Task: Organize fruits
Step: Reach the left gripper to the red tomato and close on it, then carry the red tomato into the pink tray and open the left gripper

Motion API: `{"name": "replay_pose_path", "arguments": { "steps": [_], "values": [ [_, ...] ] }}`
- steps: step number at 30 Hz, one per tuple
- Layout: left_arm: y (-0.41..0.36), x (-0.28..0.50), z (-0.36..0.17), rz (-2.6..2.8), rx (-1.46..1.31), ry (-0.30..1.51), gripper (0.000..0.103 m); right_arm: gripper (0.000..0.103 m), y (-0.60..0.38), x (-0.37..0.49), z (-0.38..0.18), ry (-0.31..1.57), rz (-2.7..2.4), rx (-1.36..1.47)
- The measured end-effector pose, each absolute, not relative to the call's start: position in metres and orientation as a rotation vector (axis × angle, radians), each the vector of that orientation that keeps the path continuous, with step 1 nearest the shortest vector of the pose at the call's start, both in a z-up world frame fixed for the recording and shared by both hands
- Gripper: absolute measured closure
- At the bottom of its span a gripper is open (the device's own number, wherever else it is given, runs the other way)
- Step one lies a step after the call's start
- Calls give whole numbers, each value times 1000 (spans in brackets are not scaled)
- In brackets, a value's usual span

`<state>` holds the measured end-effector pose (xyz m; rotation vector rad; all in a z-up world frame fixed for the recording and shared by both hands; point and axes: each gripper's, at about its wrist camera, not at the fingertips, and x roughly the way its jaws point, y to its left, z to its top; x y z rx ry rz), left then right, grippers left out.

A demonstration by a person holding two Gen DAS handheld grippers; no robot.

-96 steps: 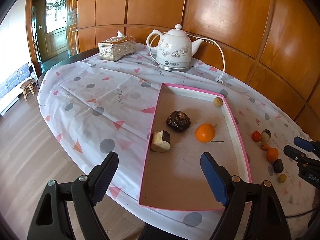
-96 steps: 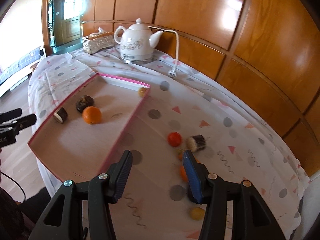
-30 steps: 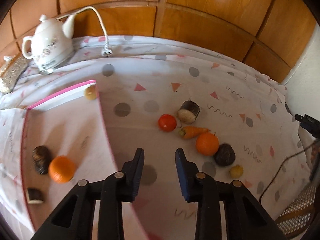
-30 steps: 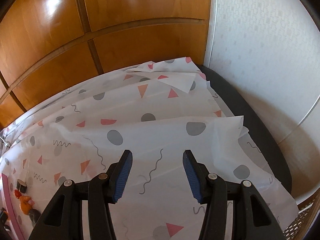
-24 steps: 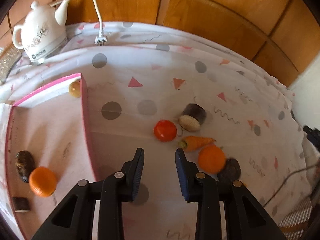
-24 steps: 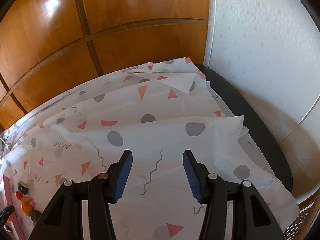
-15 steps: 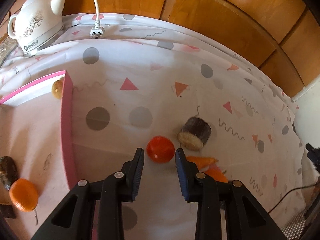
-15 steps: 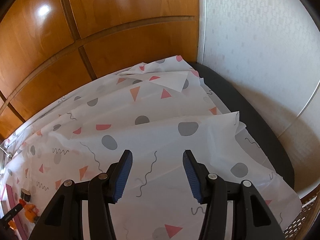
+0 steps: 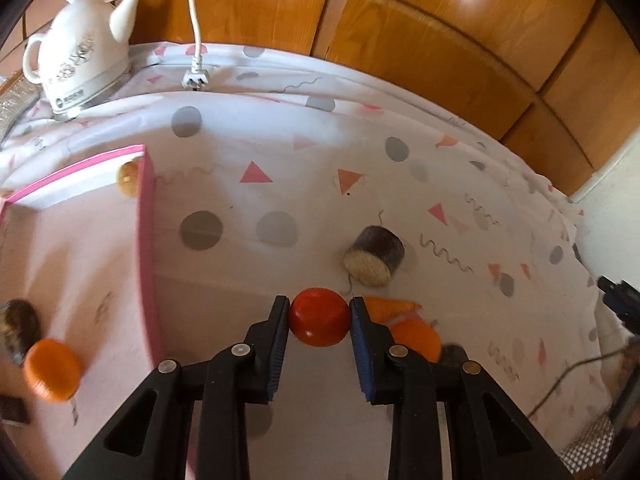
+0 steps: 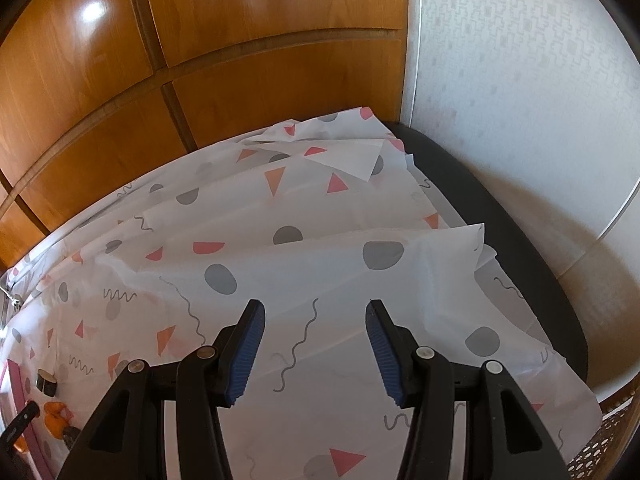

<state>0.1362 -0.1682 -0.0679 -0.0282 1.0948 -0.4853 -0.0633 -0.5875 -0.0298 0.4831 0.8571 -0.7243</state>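
My left gripper [image 9: 319, 308] is low over the tablecloth, its jaws closing on a red tomato [image 9: 319, 322], and both pads touch its sides. Just right of it lie a carrot [image 9: 390, 307] and an orange [image 9: 416, 336], partly hidden by the right finger. A brown cut cylinder of fruit [image 9: 374, 262] lies a little beyond. The pink-rimmed tray [image 9: 146, 248] at left holds an orange [image 9: 52, 376], a dark fruit [image 9: 18, 328] and a small yellowish fruit [image 9: 127, 178]. My right gripper [image 10: 316, 312] hangs open over bare patterned cloth, nothing between its fingers.
A white kettle [image 9: 80, 64] with its cord and plug [image 9: 195, 78] stands at the back left against the wood-panelled wall. In the right wrist view the cloth ends at the dark table edge [image 10: 500, 216] beside a white wall.
My left gripper has moved forward and down onto the red tomato, which now sits between its pads; the jaws have narrowed slightly. The right gripper has stayed put.
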Motion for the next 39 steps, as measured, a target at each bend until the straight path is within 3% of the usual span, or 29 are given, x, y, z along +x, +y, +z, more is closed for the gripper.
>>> {"name": "replay_pose_path", "arguments": {
  "steps": [16,21,39],
  "values": [
    [-59,90,-34,-352,-153,1027,72,50,-586,-66,-32,847,-674,547],
    [-26,81,-36,-295,-183,1020,72,50,-544,-37,-27,879,-521,341],
    [24,53,-51,-184,-133,1002,72,50,-445,-4,-46,977,-75,51]
  ]
}}
